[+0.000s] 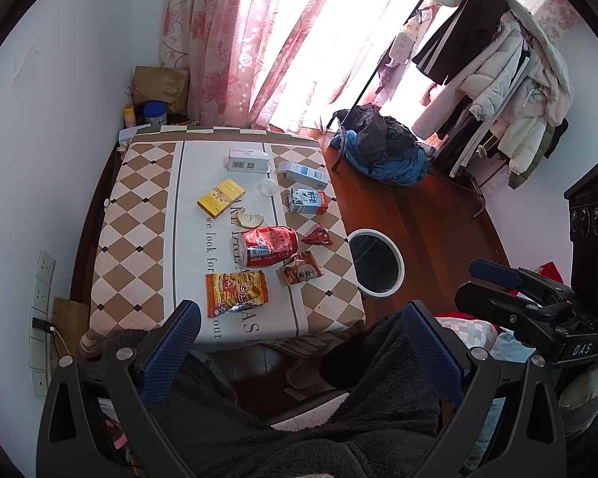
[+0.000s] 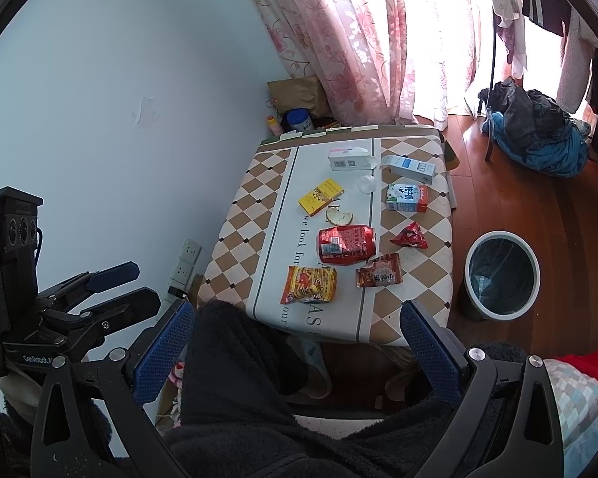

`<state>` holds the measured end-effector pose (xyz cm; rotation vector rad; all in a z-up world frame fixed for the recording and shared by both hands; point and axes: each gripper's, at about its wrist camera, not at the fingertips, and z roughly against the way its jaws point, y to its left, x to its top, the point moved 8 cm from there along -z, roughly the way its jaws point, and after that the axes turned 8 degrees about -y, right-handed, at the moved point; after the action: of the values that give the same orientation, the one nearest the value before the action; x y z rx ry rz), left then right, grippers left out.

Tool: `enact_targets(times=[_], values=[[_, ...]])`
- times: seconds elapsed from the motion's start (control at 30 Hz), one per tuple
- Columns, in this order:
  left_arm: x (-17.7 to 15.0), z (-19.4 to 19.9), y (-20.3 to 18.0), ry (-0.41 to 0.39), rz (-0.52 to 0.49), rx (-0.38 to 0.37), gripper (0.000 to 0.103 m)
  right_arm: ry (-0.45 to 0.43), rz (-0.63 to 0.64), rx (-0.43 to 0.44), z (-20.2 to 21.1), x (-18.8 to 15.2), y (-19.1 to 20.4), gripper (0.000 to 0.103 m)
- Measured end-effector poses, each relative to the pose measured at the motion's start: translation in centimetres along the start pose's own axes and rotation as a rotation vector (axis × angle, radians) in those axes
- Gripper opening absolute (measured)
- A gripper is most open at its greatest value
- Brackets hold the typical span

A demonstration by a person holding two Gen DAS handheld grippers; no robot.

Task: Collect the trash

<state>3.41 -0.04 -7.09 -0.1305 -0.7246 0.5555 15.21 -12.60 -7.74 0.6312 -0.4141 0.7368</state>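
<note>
A: The fingers [image 1: 171, 342] of the left gripper [image 1: 299, 342] stand wide apart with nothing between them, and the right gripper [image 2: 299, 342] is spread the same way, also empty. Both hang back from the table [image 1: 139, 199], above the person's dark fleecy lap.

B: And the trash?

A: All of it lies on the table's checked cloth. Nearest is an orange snack bag [image 1: 236, 292], then a brown wrapper [image 1: 302, 272] and a dented red can [image 1: 268, 245] on its side. A small red wrapper [image 1: 317, 235] sits towards the edge by the bin [image 1: 374, 263], which stands on the floor just beside the table, lined with a dark bag.

B: Further back?

A: A milk carton [image 1: 307, 201], a yellow box [image 1: 221, 197], two pale boxes [image 1: 248, 160] and [image 1: 303, 174], a scrap that looks like peel or a bitten biscuit [image 1: 249, 219], though the view is too coarse to say which, and a small clear lid or cup [image 1: 267, 189].

B: How would they handle?

A: The wrappers are probably light, crinkly and slippery; pinching a crumpled edge should hold better than the flat face. The can looks thin and already crushed, so a squeeze across its middle would suit it, though it may roll. The boxes seem stiff enough to take by their narrow sides.
</note>
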Motion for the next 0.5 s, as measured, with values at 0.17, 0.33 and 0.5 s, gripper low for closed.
enact_targets(times=[0.17, 0.33, 0.5], values=[[-0.02, 0.01, 0.10, -0.002, 0.000, 0.000, 0.103, 0.000, 0.001, -0.001, -0.11, 0.10, 0.10, 0.103], [0.00, 0.01, 0.19, -0.003, 0.000, -0.002, 0.103, 0.000, 0.002, -0.002, -0.20, 0.16, 0.21, 0.103], [0.00, -0.02, 0.27, -0.003, 0.000, -0.001, 0.103, 0.000, 0.003, -0.002, -0.21, 0.21, 0.23, 0.103]])
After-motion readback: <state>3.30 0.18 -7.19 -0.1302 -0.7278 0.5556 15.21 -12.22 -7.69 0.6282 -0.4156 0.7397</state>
